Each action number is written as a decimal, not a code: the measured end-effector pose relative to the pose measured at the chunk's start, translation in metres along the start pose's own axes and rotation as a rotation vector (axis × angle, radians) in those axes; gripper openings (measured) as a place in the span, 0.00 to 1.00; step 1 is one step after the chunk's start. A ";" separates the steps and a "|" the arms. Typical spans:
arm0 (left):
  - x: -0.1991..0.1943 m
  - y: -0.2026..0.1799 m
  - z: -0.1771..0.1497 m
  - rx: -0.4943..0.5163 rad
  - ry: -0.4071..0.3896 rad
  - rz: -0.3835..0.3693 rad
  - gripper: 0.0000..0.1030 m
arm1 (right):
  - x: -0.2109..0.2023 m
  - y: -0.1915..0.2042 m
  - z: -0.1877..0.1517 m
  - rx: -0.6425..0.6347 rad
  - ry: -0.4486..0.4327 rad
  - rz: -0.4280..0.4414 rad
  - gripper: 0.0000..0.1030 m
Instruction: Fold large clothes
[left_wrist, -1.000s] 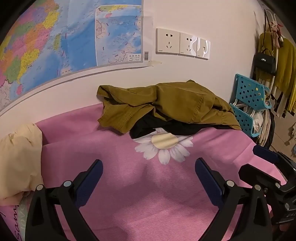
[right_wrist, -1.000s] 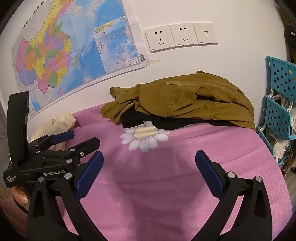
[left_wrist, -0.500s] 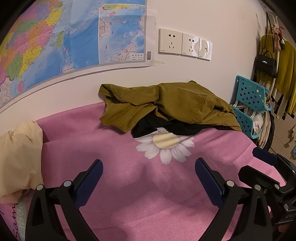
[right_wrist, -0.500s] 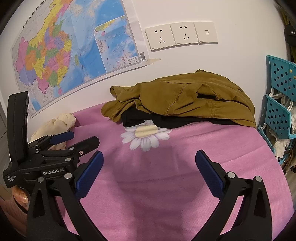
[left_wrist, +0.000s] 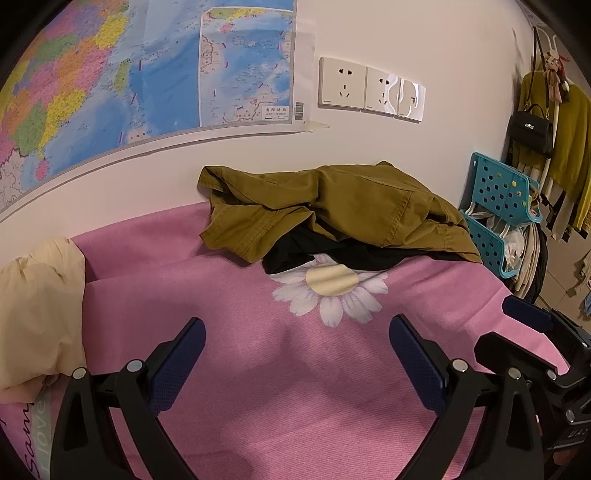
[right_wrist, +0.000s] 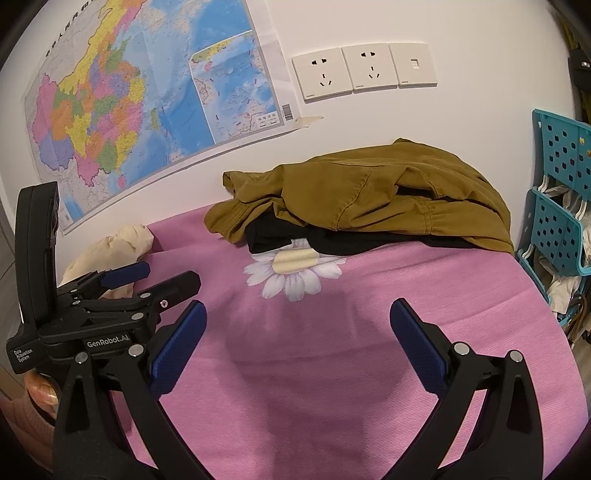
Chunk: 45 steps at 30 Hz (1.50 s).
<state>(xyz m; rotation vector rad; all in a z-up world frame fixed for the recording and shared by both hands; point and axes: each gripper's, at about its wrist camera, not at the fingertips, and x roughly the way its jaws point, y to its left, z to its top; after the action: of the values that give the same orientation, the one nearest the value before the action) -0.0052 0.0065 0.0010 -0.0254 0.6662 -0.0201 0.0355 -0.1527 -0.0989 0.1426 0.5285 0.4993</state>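
Observation:
An olive-brown garment lies crumpled at the far edge of the pink blanket, against the wall; it also shows in the right wrist view. A black garment lies under it, black garment. My left gripper is open and empty, above the blanket, short of the pile. My right gripper is open and empty too. The left gripper also shows in the right wrist view, and the right gripper in the left wrist view.
A cream cloth lies at the blanket's left. A white daisy print sits before the pile. A teal basket rack stands at the right. Wall sockets and a map are on the wall.
Both views have crept slightly forward and right; the clothes pile has not moved. Both grippers stay open.

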 end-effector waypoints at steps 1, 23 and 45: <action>0.000 0.000 0.000 0.000 0.000 0.001 0.93 | 0.001 0.001 -0.001 0.001 0.001 0.000 0.95; -0.001 0.002 0.001 -0.004 -0.001 -0.004 0.93 | 0.000 0.002 -0.002 0.009 0.003 0.008 0.95; -0.001 0.002 0.001 -0.006 -0.001 -0.002 0.93 | 0.001 0.002 -0.001 0.005 0.003 0.010 0.95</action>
<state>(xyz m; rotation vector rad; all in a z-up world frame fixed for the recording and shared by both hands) -0.0055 0.0084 0.0028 -0.0316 0.6655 -0.0199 0.0351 -0.1504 -0.0997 0.1498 0.5322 0.5076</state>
